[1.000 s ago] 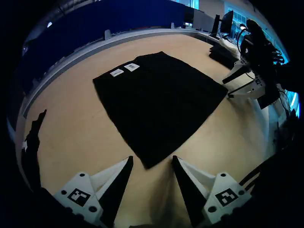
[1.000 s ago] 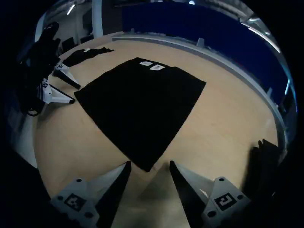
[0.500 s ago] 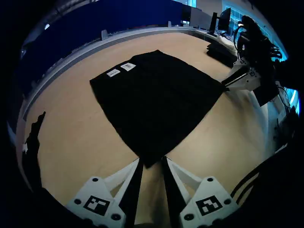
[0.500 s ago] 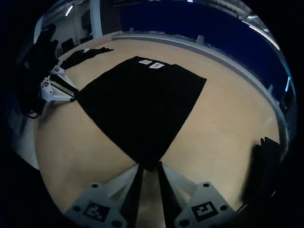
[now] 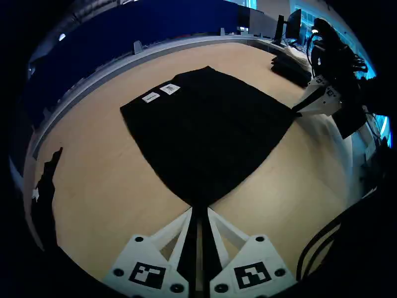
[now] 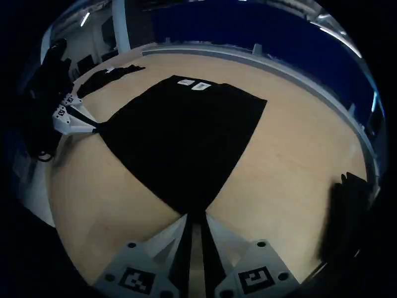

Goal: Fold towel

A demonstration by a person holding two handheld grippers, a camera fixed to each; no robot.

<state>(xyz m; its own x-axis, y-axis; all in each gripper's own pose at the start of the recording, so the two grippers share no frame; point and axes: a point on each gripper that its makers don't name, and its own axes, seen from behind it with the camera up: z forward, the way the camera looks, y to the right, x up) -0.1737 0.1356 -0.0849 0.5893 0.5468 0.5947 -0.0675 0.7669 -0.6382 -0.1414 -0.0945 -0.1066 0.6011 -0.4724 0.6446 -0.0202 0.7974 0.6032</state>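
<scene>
Both tongs are closing in compared with a second ago: then the fingers were standing wide apart either side of a towel corner, and now they are almost together on it.

I am working on a broad wooden table (image 5: 99, 164) with bare wood running all round the cloth; there is open room to my left and right, and more beyond the far edge up to the table's curved rim. A dark pile (image 5: 290, 69) is lying well apart at the far end, and another dark heap (image 6: 347, 218) is sitting at the table's side edge.

The towel (image 5: 208, 129) is lying flat in the middle, black, spread in one layer. Its near edges are bowing inward, drawing to points at the two corners I am gripping. Two white labels (image 5: 161, 93) are showing near its far edge.

I am pinching the left tongs (image 5: 200, 208) on one near corner and the right tongs (image 6: 196, 214) on the other, fingers pressed on the cloth with only a sliver between them, low at the tabletop.
</scene>
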